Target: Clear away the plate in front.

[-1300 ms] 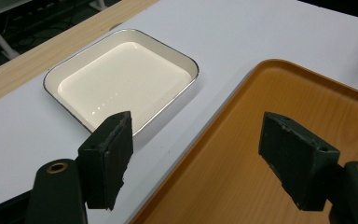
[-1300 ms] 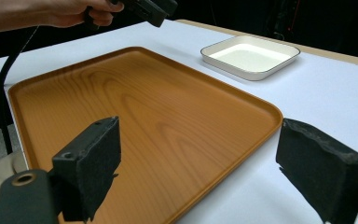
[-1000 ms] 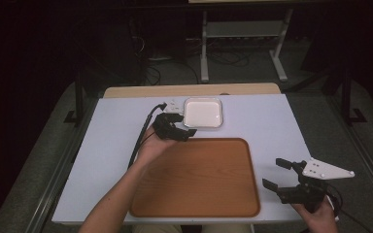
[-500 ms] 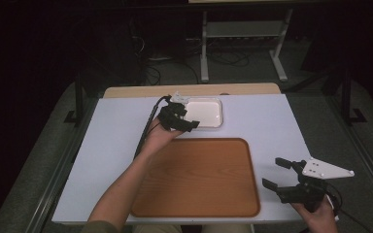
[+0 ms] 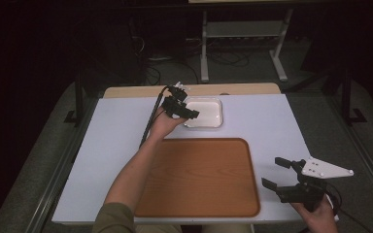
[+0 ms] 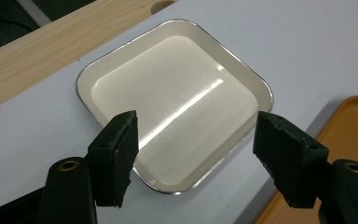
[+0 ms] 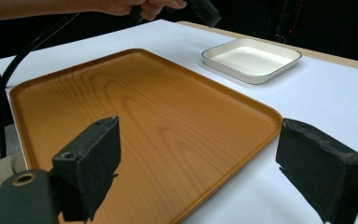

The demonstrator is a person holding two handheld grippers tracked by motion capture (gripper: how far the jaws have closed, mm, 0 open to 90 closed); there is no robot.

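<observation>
1. The dish (image 5: 204, 112) lies flat on the white table (image 5: 102, 145), near the far edge, just beyond the far rim of the wooden tray (image 5: 199, 177) and apart from it.
2. It is a shallow, cream, rounded-corner rectangle, nearly square. In the high view its slightly longer side runs left to right, its edges square with the table's. Its open face is up.
3. In the left gripper view the dish (image 6: 175, 100) sits cornerwise, one corner toward the camera between the two pads.
4. The left gripper (image 5: 189, 114) hangs over the dish's left rim, jaws wide apart and holding nothing. Whether a pad touches the rim I cannot tell.
5. The right gripper (image 5: 278, 174) is near the tray's right front corner, jaws wide and empty. In its own view they frame the tray (image 7: 135, 121), with the dish (image 7: 251, 58) well beyond.
6. Against a second ago: the left gripper was short of the dish's left front corner, over bare table. It has come forward and a little right, and now overlaps the dish. The forearm reaches farther across the tray's left corner.
7. The dish, tray and right gripper have stayed put.
</observation>
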